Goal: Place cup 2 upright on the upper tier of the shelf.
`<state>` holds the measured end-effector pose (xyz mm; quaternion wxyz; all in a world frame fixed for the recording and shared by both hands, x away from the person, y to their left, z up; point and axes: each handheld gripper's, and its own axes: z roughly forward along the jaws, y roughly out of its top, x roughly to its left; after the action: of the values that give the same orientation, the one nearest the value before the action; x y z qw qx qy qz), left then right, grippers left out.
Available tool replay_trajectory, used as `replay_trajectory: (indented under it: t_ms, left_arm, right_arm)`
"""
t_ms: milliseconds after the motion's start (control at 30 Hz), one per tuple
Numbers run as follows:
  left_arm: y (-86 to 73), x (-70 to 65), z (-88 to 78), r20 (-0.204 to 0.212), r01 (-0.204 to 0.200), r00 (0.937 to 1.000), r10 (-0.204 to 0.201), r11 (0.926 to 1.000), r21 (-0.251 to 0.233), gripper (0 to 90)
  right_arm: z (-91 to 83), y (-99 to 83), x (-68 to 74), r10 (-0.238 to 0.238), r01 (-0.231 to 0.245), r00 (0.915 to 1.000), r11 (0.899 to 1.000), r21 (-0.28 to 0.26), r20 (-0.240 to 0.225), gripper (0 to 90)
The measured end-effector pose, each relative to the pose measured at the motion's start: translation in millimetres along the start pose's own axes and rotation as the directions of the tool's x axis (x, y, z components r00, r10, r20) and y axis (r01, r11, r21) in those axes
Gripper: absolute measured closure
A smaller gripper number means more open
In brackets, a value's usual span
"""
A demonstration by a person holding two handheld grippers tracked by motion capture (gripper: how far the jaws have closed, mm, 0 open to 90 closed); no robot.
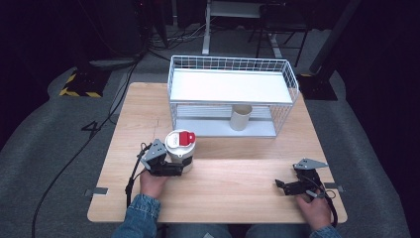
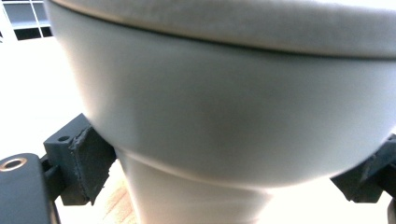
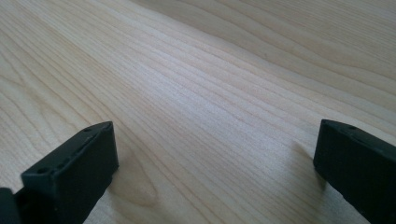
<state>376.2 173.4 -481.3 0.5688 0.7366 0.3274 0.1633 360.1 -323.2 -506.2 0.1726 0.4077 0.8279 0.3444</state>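
White plastic, smooth and rounded, makes up the jar (image 1: 180,150) that stands upright on the pale wooden counter (image 1: 233,193), left of centre and in front of the wire rack (image 1: 233,94). Its lid is a flat white disc with a red rectangular flip tab on top. In the left gripper view the jar's body (image 2: 224,116) bulges wide under the lid rim, then steps in to a narrower, cylindrical lower part.

The left claw (image 1: 174,167) grasps the jar from the near side: its two black, blocky jaws with rough, matte pads press against the jar's lower body, one on each flank. A hand in a blue denim sleeve holds this claw, and a black cable trails from it toward the counter's near edge.

The right claw (image 1: 282,185) lies low over the counter near the right front corner, well apart from the jar, released: its black square-ended jaws stand wide apart over bare wood grain (image 3: 210,112), nothing between them.

The rack is a white wire basket frame with a flat white shelf on top and another below. On the lower shelf stands a plain beige cylinder (image 1: 240,117), open-topped and upright.
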Motion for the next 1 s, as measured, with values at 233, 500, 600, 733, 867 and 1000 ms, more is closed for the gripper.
replay_trajectory:
  t_ms: [233, 500, 600, 733, 867, 1000]
  left_arm:
    - [11.6, -9.5, -4.7, -0.007, -0.007, 1.0, 0.007, 0.9999, 0.01, 9.2]
    - [20.2, -17.6, -6.5, 0.02, 0.025, 0.9995, -0.025, 0.9996, 0.017, 9.3]
    - [25.3, -19.8, -8.1, 0.018, 0.021, 0.9996, -0.022, 0.9994, 0.026, 9.3]
    - [31.6, -23.2, -9.6, 0.015, 0.012, 0.9998, -0.012, 0.9997, 0.02, 9.3]
    - [40.6, -25.7, -12.4, 0.022, 0.009, 0.9997, -0.009, 0.9999, 0.009, 9.3]
    - [51.2, -28.6, -14.6, 0.013, -0.021, 0.9997, 0.021, 0.9997, 0.014, 9.2]
  right_arm:
    - [0.0, 0.0, 0.0, 0.0, 0.0, 1.0, 1.0, 0.0, 0.0, 0.0]
    - [0.0, 0.0, 0.0, 0.0, 0.0, 1.0, 1.0, 0.0, 0.0, 0.0]
    - [0.0, 0.0, 0.0, 0.0, 0.0, 1.0, 1.0, 0.0, 0.0, 0.0]
    - [0.0, 0.0, 0.0, 0.0, 0.0, 1.0, 1.0, 0.0, 0.0, 0.0]
    - [0.0, 0.0, 0.0, 0.001, -0.001, 1.0, 1.0, 0.0, 0.0, 0.0]
    - [0.0, 0.0, 0.0, 0.0, 0.0, 1.0, 1.0, 0.0, 0.0, 0.0]
